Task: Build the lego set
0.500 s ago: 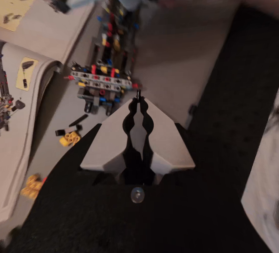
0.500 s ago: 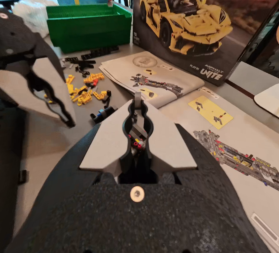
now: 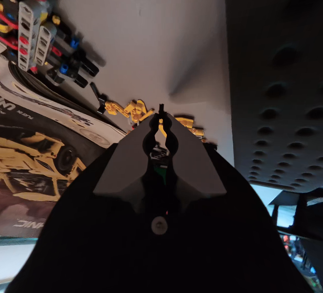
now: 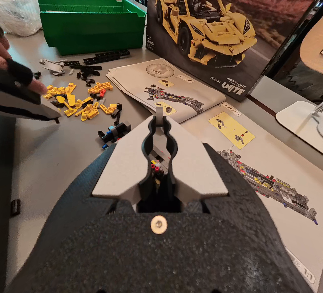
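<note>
Left wrist view: the left gripper pinches a small black pin at its very tips, the fingers nearly together around it. The view is tipped over, so the set box sits upside down at lower left. Just past the tips lie the loose yellow pieces; the partly built chassis fills the upper left corner, blurred. Between them the grey table is bare and gives room. A dark dimpled surface walls off the right side, close to the fingers.

Half a second ago this view faced the chassis head-on with the pin just short of it; the gripper has since swung round over the yellow pile.

Right wrist view: the right gripper clamps a grey beam of the chassis, more of which shows through the gap between the fingers and below them at left. Ahead lies the open instruction booklet, with the box standing behind it and a green bin at upper left. The left gripper comes in from the left edge, its pin low beside the yellow pieces. Bare table lies between the two grippers.

Earlier the left gripper was higher and nearer; the right grip is unchanged.
</note>
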Action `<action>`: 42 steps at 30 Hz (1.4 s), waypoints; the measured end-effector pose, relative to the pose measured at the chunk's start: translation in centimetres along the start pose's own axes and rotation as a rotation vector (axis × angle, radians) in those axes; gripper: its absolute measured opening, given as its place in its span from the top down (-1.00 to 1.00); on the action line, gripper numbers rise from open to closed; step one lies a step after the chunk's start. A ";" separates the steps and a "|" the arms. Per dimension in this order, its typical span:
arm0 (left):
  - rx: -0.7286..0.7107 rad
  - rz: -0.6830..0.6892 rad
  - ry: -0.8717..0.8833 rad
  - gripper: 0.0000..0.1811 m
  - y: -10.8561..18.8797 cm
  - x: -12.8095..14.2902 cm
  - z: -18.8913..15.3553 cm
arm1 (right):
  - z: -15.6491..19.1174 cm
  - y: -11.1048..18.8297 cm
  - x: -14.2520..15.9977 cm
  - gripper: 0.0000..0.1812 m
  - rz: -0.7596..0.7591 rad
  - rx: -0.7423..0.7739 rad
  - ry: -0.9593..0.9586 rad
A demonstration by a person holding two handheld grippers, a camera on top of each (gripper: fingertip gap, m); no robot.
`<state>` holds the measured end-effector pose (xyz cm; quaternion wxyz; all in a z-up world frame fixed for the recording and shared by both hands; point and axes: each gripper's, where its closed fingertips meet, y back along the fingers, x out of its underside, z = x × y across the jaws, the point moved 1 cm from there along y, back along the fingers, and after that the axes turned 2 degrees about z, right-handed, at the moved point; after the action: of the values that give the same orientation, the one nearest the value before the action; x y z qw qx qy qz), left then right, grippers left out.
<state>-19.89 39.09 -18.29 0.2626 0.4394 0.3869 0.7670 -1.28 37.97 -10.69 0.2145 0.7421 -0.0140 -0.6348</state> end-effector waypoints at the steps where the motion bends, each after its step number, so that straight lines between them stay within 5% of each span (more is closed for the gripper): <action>1: -0.006 0.023 -0.031 0.97 -0.1 0.0 0.2 | -0.1 0.0 0.0 0.93 -0.004 -0.004 -0.010; 12: 0.061 0.160 -0.315 0.97 0.0 -0.1 -0.9 | 0.0 0.1 -0.2 0.93 -0.011 -0.013 -0.009; 42: 0.116 -0.001 -0.208 0.82 1.1 -2.3 -1.2 | -0.3 0.2 -0.2 0.93 -0.015 -0.022 -0.054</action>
<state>-19.93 36.32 -18.84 0.2761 0.5308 0.4014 0.6935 -0.97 37.90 -10.39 0.2174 0.7225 -0.0073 -0.6563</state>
